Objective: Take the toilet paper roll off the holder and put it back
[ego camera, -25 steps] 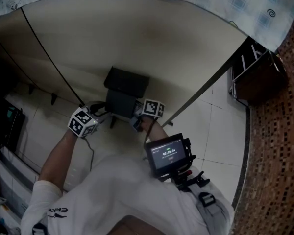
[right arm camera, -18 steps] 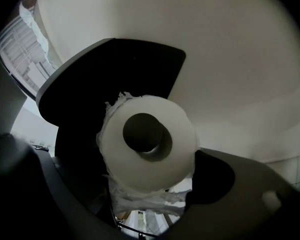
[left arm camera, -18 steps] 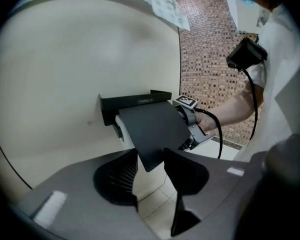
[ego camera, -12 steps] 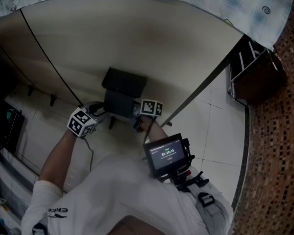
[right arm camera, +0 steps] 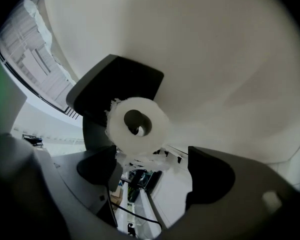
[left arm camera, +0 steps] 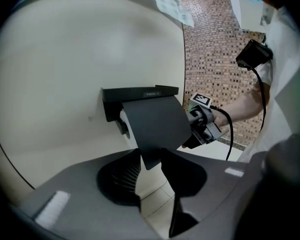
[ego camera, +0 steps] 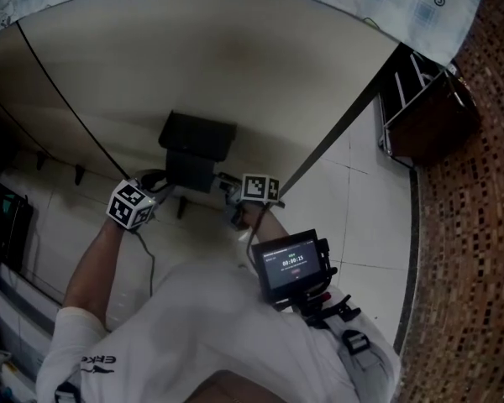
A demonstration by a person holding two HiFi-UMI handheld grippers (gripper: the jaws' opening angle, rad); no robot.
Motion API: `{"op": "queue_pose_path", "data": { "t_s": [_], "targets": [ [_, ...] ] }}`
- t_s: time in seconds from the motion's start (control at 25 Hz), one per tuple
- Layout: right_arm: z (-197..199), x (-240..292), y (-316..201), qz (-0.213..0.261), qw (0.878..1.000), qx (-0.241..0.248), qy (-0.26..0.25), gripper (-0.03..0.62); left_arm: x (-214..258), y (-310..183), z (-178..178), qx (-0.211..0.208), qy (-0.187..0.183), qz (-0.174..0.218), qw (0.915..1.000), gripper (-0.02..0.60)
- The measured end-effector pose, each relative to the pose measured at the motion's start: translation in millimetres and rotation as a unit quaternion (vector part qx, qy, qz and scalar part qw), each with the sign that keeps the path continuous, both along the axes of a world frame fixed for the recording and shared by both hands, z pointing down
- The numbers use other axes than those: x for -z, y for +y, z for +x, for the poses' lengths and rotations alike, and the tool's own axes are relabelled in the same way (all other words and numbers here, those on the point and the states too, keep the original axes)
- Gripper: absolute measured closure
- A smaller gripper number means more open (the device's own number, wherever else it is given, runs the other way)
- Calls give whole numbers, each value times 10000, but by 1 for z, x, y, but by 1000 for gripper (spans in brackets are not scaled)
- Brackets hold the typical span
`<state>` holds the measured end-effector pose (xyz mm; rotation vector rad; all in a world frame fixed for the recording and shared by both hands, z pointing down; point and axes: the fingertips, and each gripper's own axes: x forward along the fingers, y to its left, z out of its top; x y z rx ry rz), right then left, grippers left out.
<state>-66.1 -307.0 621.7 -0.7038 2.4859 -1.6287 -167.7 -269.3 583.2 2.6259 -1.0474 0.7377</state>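
The roll [right arm camera: 137, 124] sits on the holder [left arm camera: 140, 92], its core facing the right tongs [right arm camera: 152, 155], which gape empty just short of it and look best placed to draw it off endwise. The left tongs [left arm camera: 151, 158], unclenched, have just been narrowing around the lower corner of the flap [left arm camera: 155, 124].
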Motion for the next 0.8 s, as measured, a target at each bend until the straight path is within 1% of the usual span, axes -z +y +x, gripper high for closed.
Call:
{"op": "queue_pose_path", "data": {
  "t_s": [0.16, 0.24, 0.56, 0.68, 0.8],
  "targets": [
    [24, -3, 6, -57, 9998, -194, 72, 159, -7, -10, 1, 84, -45, -43, 9999, 469],
    [34, -1, 9, -9, 9996, -272, 117, 176, -10, -16, 2, 124, -66, -59, 9999, 472],
    [63, 13, 20, 171, 9988, -429, 156, 298, -17, -37, 4, 323, -221, -37, 9992, 503],
    [69, 19, 20, 221, 9985, -486, 122, 321, -19, -41, 4, 417, -281, -29, 9987, 506],
    [70, 22, 21, 266, 9985, -451, 142, 326, -19, -42, 5, 491, -295, -31, 9984, 506]
  ]
}}
